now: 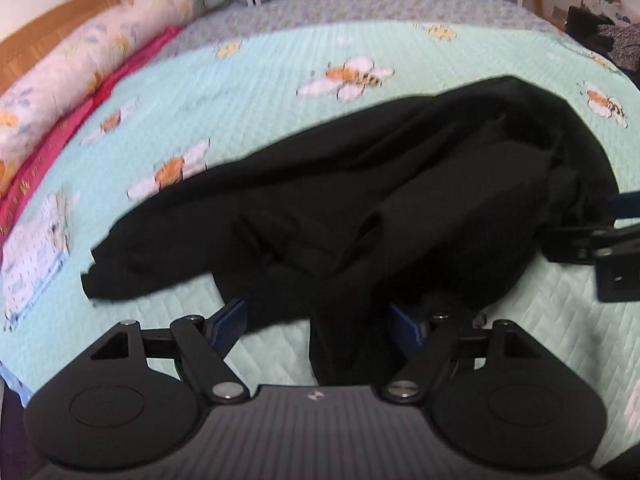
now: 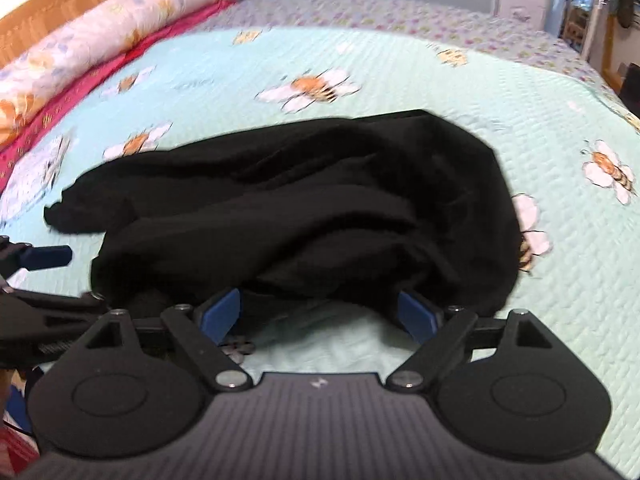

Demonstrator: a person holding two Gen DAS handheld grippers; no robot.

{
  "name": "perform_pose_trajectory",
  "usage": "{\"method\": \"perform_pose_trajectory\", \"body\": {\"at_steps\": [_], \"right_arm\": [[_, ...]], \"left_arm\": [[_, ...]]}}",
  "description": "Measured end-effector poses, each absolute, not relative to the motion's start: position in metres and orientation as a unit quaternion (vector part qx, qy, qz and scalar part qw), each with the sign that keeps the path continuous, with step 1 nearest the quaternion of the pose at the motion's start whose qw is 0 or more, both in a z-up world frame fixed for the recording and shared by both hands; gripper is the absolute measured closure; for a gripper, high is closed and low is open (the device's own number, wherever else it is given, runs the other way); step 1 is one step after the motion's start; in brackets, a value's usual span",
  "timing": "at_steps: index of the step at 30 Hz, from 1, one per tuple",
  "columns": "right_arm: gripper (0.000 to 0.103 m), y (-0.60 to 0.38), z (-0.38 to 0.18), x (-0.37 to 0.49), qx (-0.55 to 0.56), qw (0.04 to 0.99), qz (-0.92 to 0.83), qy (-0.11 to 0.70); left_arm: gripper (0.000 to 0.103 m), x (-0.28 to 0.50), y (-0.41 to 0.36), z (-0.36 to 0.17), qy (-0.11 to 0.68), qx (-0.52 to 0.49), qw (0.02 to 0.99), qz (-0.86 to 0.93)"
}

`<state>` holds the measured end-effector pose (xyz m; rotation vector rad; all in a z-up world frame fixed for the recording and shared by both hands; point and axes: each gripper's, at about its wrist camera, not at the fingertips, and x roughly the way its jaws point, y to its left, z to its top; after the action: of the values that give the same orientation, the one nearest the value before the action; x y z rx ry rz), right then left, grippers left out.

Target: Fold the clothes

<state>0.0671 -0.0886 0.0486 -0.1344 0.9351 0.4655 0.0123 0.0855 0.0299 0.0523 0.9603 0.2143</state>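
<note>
Left wrist view: a black garment lay crumpled on the mint quilt with its bee print.
The left gripper had its fingers spread wide, a hanging fold of the cloth draped between them (no clamp visible). Right wrist view: the right gripper was likewise splayed wide at the garment's near edge, its blue pads just under the cloth, beside a floral bolster.

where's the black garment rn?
Black garment lies crumpled mid-bed on the bee quilt, just ahead of both open claws, pillow far left.
</note>
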Motion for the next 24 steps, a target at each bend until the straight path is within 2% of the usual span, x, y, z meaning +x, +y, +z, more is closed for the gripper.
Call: {"method": "perform_pose_trajectory", "body": {"at_steps": [12,20,24], "right_arm": [[0.016,-0.045,0.063,0.064,-0.067,0.840,0.248,0.477],[0.016,-0.062,0.086,0.042,-0.074,0.873,0.237,0.420],[0.016,-0.072,0.082,0.045,-0.069,0.872,0.225,0.429]], "left_arm": [[0.022,0.004,0.103,0.020,0.474,0.004,0.874,0.103],[0.023,-0.009,0.103,0.041,0.440,-0.020,0.893,0.088],[0.023,-0.025,0.095,0.060,0.408,-0.010,0.911,0.056]]}}
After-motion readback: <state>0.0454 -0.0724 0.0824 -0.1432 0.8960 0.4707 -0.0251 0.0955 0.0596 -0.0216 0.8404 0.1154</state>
